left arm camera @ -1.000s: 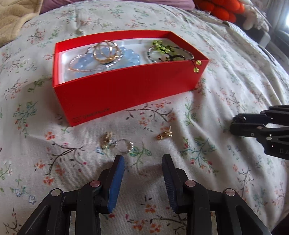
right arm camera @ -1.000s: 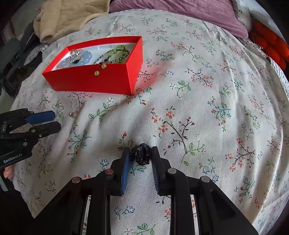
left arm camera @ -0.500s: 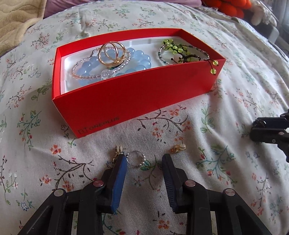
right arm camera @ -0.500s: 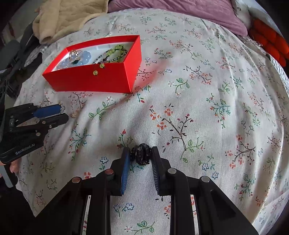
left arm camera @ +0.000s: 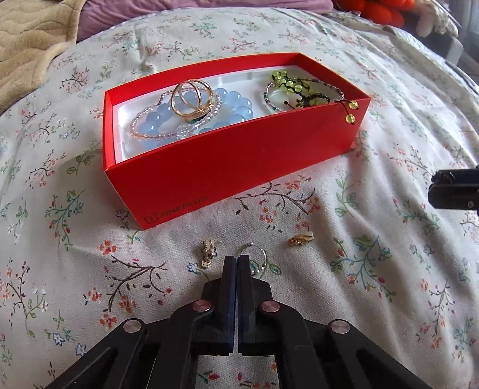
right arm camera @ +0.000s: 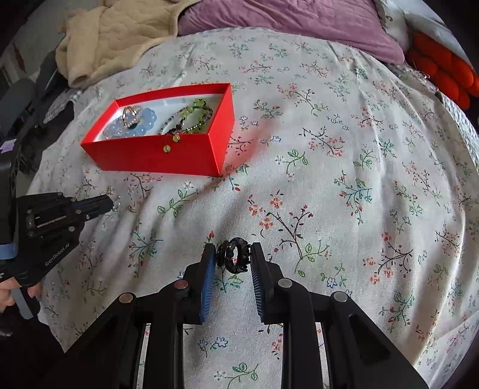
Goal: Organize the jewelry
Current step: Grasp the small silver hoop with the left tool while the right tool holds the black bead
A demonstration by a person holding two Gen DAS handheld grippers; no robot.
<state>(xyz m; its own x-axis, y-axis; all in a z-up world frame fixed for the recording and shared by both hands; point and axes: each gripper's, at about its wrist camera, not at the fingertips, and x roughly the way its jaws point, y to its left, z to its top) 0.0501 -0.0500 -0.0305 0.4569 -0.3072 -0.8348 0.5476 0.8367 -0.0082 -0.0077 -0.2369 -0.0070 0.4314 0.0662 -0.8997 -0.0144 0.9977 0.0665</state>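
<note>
A red box (left arm camera: 233, 167) on the floral bedspread holds blue bead bracelets (left arm camera: 230, 110), gold rings (left arm camera: 191, 95) and a green bead bracelet (left arm camera: 296, 89). In front of it lie a gold earring (left arm camera: 208, 252), a silver hoop (left arm camera: 259, 264) and a gold stud (left arm camera: 301, 239). My left gripper (left arm camera: 237, 258) is closing, its jaws pressed together at the hoop's left edge; I cannot tell whether the hoop is pinched. My right gripper (right arm camera: 233, 254) is shut on a black hair clip (right arm camera: 235, 258), low over the bedspread and right of the box (right arm camera: 155, 155). The left gripper (right arm camera: 109, 203) shows at the left of the right wrist view.
A beige blanket (right arm camera: 113, 39) and a purple pillow (right arm camera: 287, 27) lie at the far edge of the bed. An orange knitted thing (right arm camera: 443, 71) sits at the far right. The bedspread (right arm camera: 344, 179) stretches wide to the right of the box. A hand (right arm camera: 9, 296) holds the left tool.
The left gripper's jaws went from apart to pressed together beside the silver hoop, after nosing closer to the earrings. The right gripper kept still with the clip.
</note>
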